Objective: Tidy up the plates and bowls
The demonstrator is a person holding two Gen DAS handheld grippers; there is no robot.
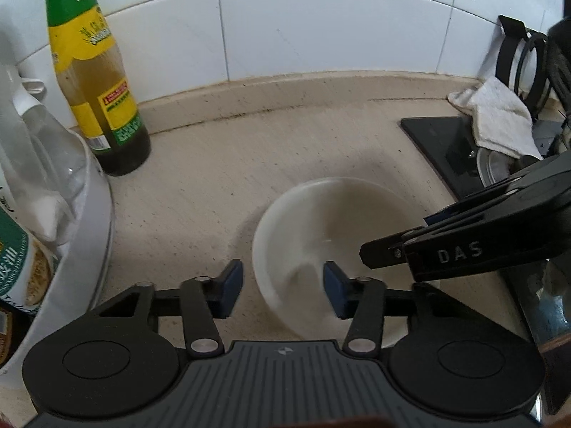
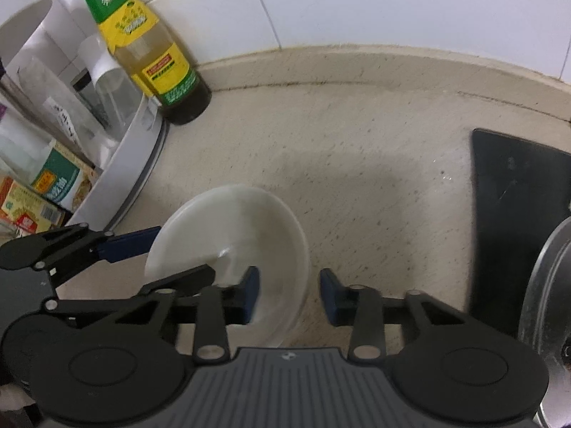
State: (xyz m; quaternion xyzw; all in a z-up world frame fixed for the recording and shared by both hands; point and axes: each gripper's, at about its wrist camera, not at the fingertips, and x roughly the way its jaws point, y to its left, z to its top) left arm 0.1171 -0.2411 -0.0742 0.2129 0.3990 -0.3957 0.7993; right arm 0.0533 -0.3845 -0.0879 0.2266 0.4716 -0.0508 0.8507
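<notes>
White bowl [image 1: 335, 249] sitting on the beige surface [image 1: 221, 178] near the tiled wall, left claw [image 1: 283, 290] gaping open astride its near-left rim, right claw [image 2: 289, 296] hanging open astride its right rim, sauce bottle [image 1: 96, 82] standing behind.

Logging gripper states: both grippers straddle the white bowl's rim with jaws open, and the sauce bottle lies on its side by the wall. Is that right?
One detail is wrong. The sauce bottle stands upright by the tiled wall, as both wrist views show. The rest holds: the left gripper and right gripper each straddle the rim of the white bowl with jaws open.
</notes>
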